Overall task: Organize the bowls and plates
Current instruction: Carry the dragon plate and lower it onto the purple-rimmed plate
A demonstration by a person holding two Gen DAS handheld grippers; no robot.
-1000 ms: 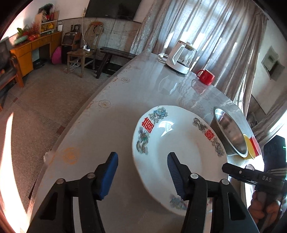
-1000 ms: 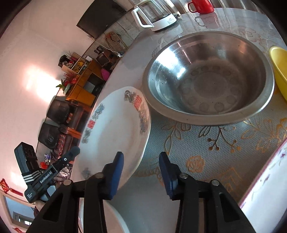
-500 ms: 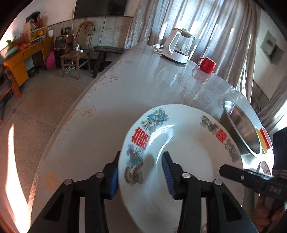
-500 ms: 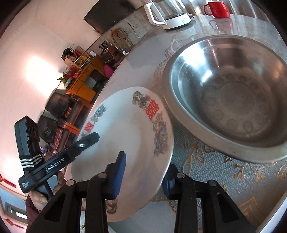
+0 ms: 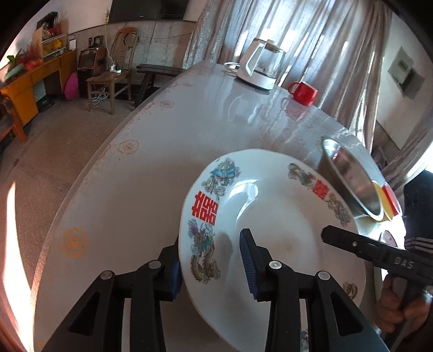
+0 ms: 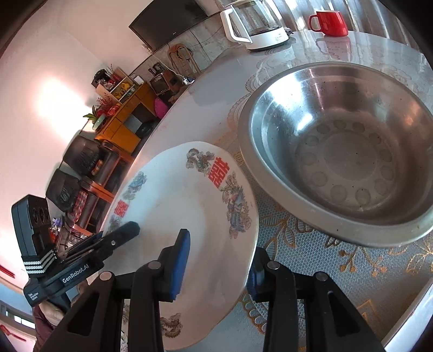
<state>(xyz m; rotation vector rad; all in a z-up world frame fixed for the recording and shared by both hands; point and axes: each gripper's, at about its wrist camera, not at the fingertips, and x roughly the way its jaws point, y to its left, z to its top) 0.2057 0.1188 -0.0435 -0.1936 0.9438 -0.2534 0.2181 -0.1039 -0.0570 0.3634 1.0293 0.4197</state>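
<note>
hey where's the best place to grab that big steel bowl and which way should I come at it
Probably the near rim of the steel bowl, coming from above with one finger inside and one outside. It sits upright and open, its wall is too wide to span, and the flat out-turned lip gives the pads something to pinch. Both hand-held grippers are now clamped on the plate.

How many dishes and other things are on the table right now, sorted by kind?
Plates: 1, the white plate held at its rim by the left gripper and the right gripper
Bowls: 2, the steel bowl and a yellow bowl
Mugs: 1, the red mug
Kettles: 1, the glass kettle
Total: 5
</note>
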